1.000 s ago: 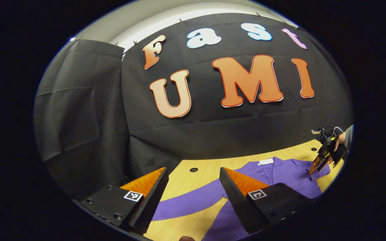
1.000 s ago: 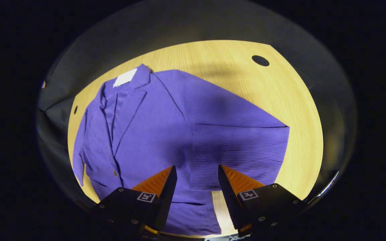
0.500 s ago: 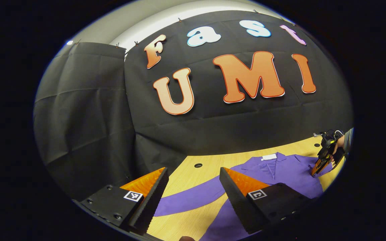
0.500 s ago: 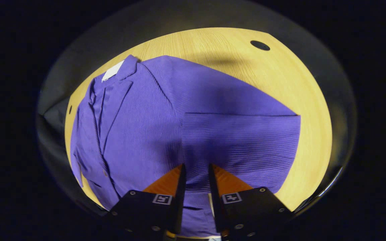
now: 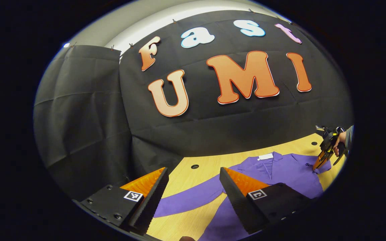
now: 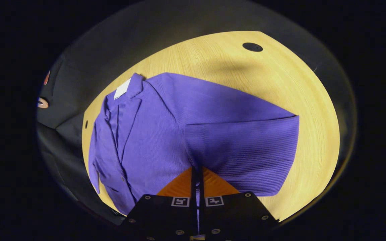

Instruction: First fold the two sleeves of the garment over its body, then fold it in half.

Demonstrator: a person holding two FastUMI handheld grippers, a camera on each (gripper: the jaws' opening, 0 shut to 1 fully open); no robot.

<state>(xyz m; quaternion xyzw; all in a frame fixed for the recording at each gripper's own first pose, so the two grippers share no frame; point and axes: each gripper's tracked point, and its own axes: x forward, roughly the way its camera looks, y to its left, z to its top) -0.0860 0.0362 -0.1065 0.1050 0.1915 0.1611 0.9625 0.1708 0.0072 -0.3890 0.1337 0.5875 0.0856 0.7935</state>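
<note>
Right gripper has just closed on the sleeve

Left gripper view: your left gripper (image 5: pixel 193 187) hangs spread, lower centre, over the jacket (image 5: pixel 280 170) on the worktop (image 5: pixel 186 174). Right gripper view: your right gripper (image 6: pixel 196 174), open a second ago, now pinches the sleeve (image 6: pixel 243 147), lower centre; first fold can start.

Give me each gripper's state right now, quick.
Left gripper: open, holding nothing.
Right gripper: shut on the purple garment, pinching its folded sleeve.

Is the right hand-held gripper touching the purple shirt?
Touching. In the right gripper view, the right hand-held gripper has closed its fingers on the purple shirt, pinching a bit of cloth.
</note>
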